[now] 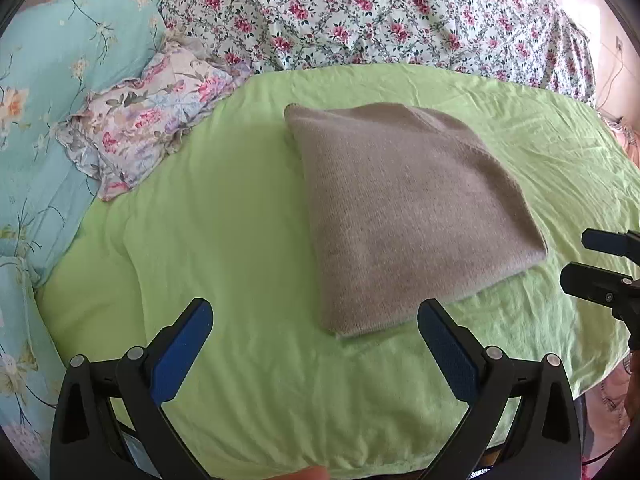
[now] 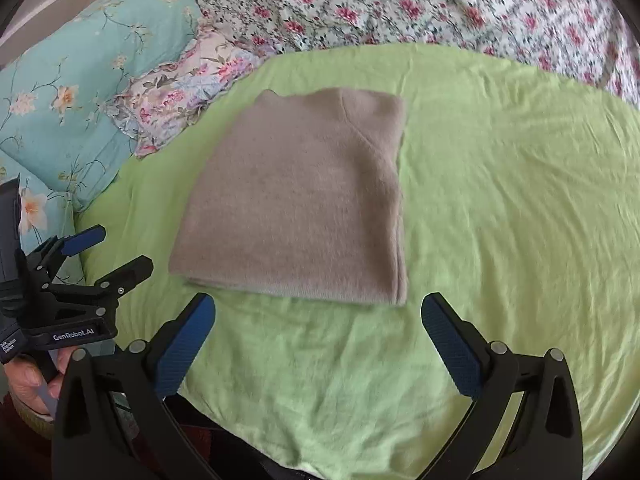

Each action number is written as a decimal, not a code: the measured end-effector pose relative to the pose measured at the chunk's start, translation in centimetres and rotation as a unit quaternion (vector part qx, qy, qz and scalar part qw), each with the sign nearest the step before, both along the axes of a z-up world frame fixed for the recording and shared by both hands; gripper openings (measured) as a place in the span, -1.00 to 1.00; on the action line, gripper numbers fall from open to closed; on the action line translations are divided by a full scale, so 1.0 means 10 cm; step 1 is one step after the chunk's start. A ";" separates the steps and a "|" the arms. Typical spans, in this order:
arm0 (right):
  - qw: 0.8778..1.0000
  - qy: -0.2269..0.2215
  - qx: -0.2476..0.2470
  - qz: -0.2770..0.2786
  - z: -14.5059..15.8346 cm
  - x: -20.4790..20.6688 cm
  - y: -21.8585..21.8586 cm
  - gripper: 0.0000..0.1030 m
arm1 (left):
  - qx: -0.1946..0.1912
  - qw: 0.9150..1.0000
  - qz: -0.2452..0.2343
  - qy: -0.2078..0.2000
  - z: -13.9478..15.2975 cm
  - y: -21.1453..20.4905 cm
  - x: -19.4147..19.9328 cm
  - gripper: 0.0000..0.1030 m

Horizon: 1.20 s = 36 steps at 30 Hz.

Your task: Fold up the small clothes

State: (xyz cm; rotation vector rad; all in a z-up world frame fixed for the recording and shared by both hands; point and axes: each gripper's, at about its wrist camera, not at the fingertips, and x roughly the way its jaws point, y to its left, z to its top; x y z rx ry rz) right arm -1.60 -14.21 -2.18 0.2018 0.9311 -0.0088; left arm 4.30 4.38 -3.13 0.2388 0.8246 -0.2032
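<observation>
A grey-beige knitted garment [image 1: 404,216] lies folded into a flat rectangle on a light green sheet [image 1: 224,240]; it also shows in the right wrist view [image 2: 296,204]. My left gripper [image 1: 316,312] is open and empty, just short of the garment's near corner. My right gripper [image 2: 318,308] is open and empty, just short of the garment's near edge. The right gripper shows at the right edge of the left wrist view [image 1: 592,260]. The left gripper shows at the left of the right wrist view [image 2: 116,248], open.
A teal floral quilt [image 1: 52,80] and a small frilled floral pillow [image 1: 152,112] lie to the left. A pink-flowered bedspread [image 1: 380,12] lies beyond the green sheet. The sheet's edge drops off at the near right [image 1: 592,372].
</observation>
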 end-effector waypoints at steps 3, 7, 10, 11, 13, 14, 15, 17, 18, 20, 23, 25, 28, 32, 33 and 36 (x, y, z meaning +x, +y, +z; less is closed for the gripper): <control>1.000 0.000 -0.006 0.008 0.03 0.06 0.03 0.99 | 0.000 1.000 0.004 -0.001 0.01 -0.01 0.02 0.99; 1.000 0.005 -0.016 0.016 0.04 0.16 0.05 0.99 | 0.002 1.000 0.010 0.000 0.01 -0.01 0.06 0.99; 1.000 0.010 -0.021 0.020 0.04 0.22 0.07 0.99 | 0.000 1.000 0.014 0.001 0.01 0.00 0.11 0.99; 0.999 0.011 -0.024 0.020 0.03 0.23 0.07 0.99 | -0.002 1.000 0.016 0.001 0.02 0.01 0.12 0.99; 0.999 0.016 -0.026 0.018 0.02 0.27 0.07 0.99 | -0.012 1.000 0.018 0.002 0.03 0.03 0.15 0.99; 0.999 0.019 -0.027 0.017 0.02 0.29 0.06 0.99 | -0.019 1.000 0.018 0.003 0.03 0.04 0.16 0.99; 0.999 0.022 -0.026 0.016 0.01 0.31 0.06 0.99 | -0.027 0.999 0.018 0.004 0.04 0.05 0.18 0.99; 0.999 0.029 -0.026 0.015 0.00 0.36 0.04 0.99 | -0.035 0.999 0.018 0.006 0.04 0.06 0.21 0.99; 0.999 0.031 -0.027 0.013 0.00 0.38 0.04 0.99 | -0.038 0.999 0.019 0.006 0.05 0.06 0.23 0.99; 0.999 0.036 -0.029 0.010 0.01 0.42 0.03 0.99 | -0.043 0.999 0.020 0.006 0.06 0.07 0.25 0.99; 0.999 0.039 -0.034 0.009 0.04 0.48 0.03 0.99 | -0.054 0.998 0.019 0.012 0.07 0.09 0.30 0.99; 0.998 0.039 -0.046 0.008 0.07 0.51 0.04 0.99 | -0.058 0.998 0.022 0.016 0.08 0.10 0.31 0.99; 0.997 0.039 -0.067 0.011 0.11 0.55 0.07 0.99 | -0.051 0.998 0.028 0.016 0.09 0.09 0.31 0.99; 0.995 0.046 -0.082 0.015 0.11 0.61 0.08 0.99 | -0.042 0.998 0.039 0.021 0.08 0.09 0.35 0.99; 0.995 0.047 -0.084 0.016 0.10 0.62 0.07 0.99 | -0.040 0.998 0.040 0.023 0.08 0.09 0.37 0.99; 0.995 0.054 -0.086 0.013 0.07 0.64 0.04 0.99 | -0.031 0.998 0.041 0.029 0.05 0.05 0.41 0.99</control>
